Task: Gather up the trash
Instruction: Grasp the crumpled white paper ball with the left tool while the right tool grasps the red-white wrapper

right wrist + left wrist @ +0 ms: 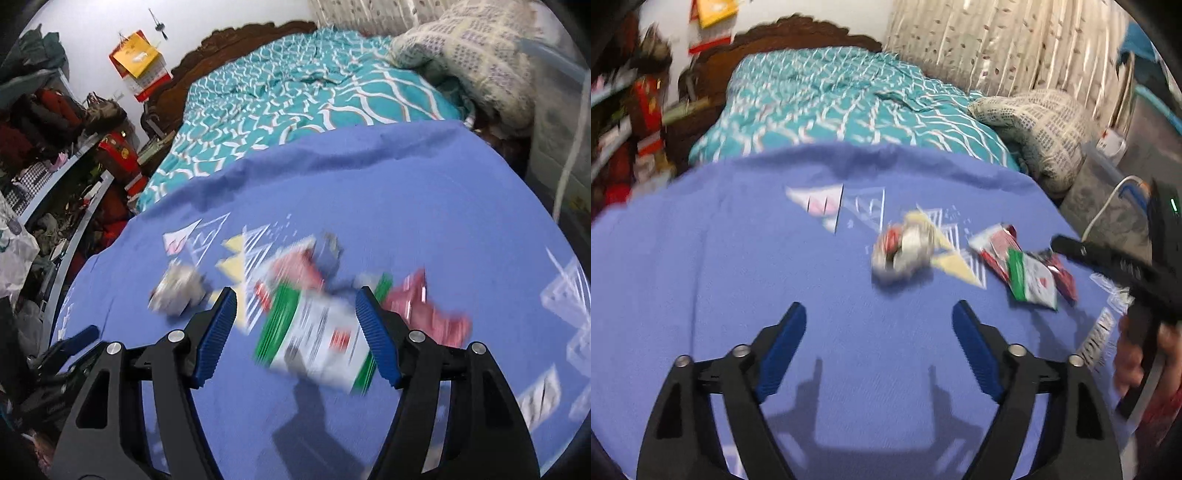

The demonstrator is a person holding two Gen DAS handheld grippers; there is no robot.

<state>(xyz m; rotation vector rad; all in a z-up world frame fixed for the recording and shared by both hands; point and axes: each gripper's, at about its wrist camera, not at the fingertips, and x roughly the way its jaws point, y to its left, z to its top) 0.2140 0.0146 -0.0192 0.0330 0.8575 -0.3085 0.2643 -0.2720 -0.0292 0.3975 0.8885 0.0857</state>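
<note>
1. Left gripper (879, 314): jaws spread wide, nothing between the blue pads (786, 343); bare blue cloth (701, 258) lies beneath.
2. Right gripper (295, 299): jaws parted and empty, hovering over a green-and-white wrapper (317, 336) that lies flat on the cloth, unpinched.
3. Crumpled silver-and-red wrapper (899, 251): ahead of the left gripper, on the cloth's printed triangles.
4. Red wrappers (997, 251): beside and partly under the green-and-white one; another red one (428, 310) lies just right of the right gripper's pad.
5. A hand (1137, 354) holds the right gripper's handle.
6. Beyond: teal patterned bedspread (831, 99), carved wooden headboard (798, 33), cluttered shelves (55, 177).
</note>
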